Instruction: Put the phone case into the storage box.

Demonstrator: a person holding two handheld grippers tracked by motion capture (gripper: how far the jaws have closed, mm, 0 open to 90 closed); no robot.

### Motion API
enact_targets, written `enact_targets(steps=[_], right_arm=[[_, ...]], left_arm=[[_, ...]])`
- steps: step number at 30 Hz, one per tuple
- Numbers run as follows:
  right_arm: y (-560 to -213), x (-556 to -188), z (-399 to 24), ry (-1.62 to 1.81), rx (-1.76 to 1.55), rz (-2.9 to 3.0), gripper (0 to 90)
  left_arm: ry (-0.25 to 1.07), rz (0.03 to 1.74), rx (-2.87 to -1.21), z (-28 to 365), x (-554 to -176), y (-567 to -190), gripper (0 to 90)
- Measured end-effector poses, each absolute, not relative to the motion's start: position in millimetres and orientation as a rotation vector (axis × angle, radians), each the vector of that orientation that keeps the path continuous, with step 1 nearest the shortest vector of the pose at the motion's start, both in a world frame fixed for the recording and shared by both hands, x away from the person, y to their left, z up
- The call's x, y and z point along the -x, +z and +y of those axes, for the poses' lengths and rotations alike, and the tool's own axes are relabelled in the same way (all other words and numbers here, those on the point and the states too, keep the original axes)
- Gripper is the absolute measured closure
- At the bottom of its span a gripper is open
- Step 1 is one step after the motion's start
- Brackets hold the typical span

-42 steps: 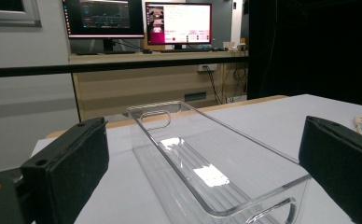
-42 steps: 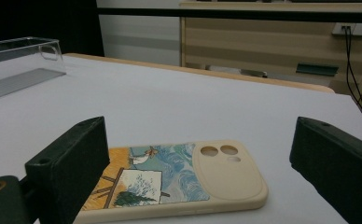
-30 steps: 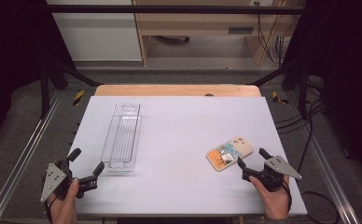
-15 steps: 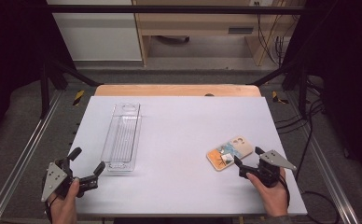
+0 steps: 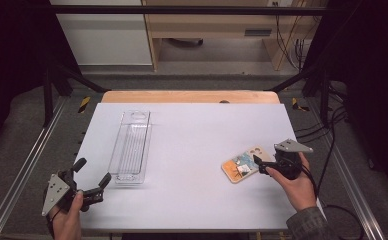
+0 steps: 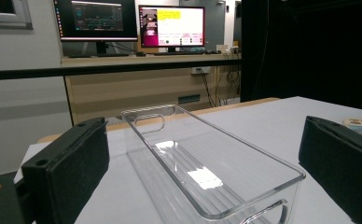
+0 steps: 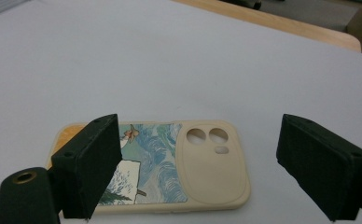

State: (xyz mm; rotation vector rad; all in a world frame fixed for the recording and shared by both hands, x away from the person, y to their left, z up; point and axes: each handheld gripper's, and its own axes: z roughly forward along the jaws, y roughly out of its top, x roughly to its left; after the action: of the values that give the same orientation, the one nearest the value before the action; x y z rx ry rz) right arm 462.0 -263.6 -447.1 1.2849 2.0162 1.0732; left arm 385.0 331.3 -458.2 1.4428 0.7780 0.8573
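High view: both grippers' fingers wide, right gripper (image 5: pixel 263 166) at phone case (image 5: pixel 243 165) edge.

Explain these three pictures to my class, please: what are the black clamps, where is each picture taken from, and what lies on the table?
A person sits at a white table and holds a hand tool in each hand: a gripper with two black jaws. The high view looks down from above, showing the left gripper and the right gripper. The other two pictures come from small cameras riding on the grippers, looking out between their jaws. On the table lie a clear plastic tray, empty, and a phone case with a painted picture, lying flat. Both grippers are open and hold nothing. The right one is at the case, jaws on either side.
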Motion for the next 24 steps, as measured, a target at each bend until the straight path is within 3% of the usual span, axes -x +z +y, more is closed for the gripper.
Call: enact_targets(steps=[13, 21, 24], right_arm=[[-442.2, -503.5, -275.6, 0.915, -1.372, 2.144, 23.5], [-444.0, -527.4, -282.4, 0.893, -1.417, 2.133, 37.1], [-449.0, -533.2, -286.9, 0.900, -1.447, 2.120, 47.2]], left_arm=[[0.852, 0.770, -1.454, 328.8, -384.9, -458.0, 1.6], [0.854, 0.782, -1.439, 332.3, -384.8, -457.8, 1.7], [0.852, 0.780, -1.441, 331.9, -384.7, -457.8, 1.7]])
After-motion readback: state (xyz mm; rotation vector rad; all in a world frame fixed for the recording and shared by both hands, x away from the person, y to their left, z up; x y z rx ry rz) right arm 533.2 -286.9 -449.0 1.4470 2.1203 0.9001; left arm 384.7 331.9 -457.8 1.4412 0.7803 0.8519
